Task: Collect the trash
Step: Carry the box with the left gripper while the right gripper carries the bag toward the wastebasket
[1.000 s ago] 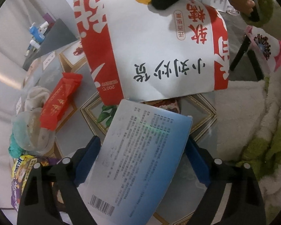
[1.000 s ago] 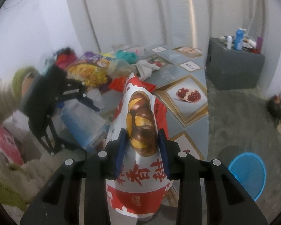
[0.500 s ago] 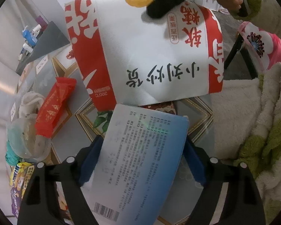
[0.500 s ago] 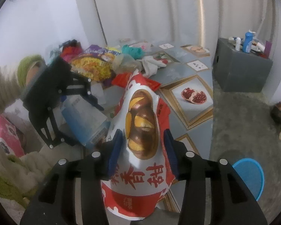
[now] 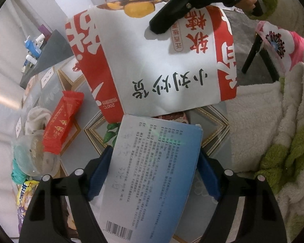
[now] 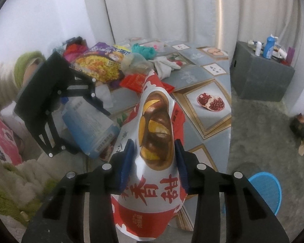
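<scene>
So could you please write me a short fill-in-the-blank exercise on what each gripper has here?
1. The left gripper has a ____ box between its jaws.
2. The right gripper grips a red and white paper ____.
3. On the floor beside the table stands a blue ____.

Missing words: blue; bag; bin

The left gripper (image 5: 154, 170) points steeply down, its jaws closing on a blue carton (image 5: 152, 180) that fills the gap pad to pad. At its twelve o'clock the right gripper (image 6: 154, 162) angles downward – jaws closing too, blue pads (image 6: 127, 162) pinching a red-and-white paper bag (image 6: 156, 141) held upright.
</scene>
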